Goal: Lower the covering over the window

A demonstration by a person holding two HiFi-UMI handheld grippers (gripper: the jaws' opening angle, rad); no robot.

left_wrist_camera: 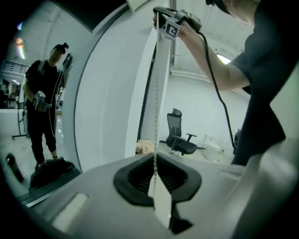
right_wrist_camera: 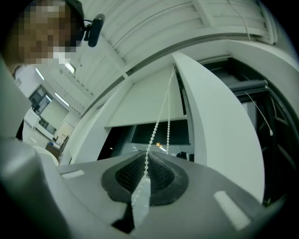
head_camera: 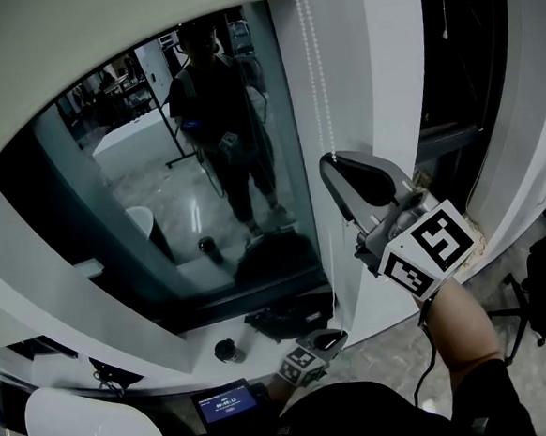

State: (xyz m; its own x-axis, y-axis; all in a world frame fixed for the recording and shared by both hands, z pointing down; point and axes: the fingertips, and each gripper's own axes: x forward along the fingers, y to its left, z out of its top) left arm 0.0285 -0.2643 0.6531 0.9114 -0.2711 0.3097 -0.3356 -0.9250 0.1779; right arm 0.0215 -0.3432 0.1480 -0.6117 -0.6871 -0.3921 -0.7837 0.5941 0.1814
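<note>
The pale roller blind [head_camera: 100,47] is rolled high over the dark window [head_camera: 205,189]. Its white bead chain [head_camera: 316,77] hangs down the right edge of the frame. My right gripper [head_camera: 333,167] is raised beside the chain and shut on it; in the right gripper view the beads [right_wrist_camera: 156,126] run up from between the pressed pads of my right gripper [right_wrist_camera: 145,170] toward the blind [right_wrist_camera: 149,105]. Lower down, my left gripper [head_camera: 331,337] grips the same chain near the sill. The left gripper view has the chain [left_wrist_camera: 156,102] rising from my left gripper [left_wrist_camera: 156,170] up to the right gripper [left_wrist_camera: 161,11].
The glass mirrors a person holding both grippers. On the sill [head_camera: 198,345] lie a dark cup [head_camera: 229,350] and a small device with a lit screen [head_camera: 222,403]. A white pillar [head_camera: 374,73] stands right of the chain. An office chair [left_wrist_camera: 180,135] stands behind.
</note>
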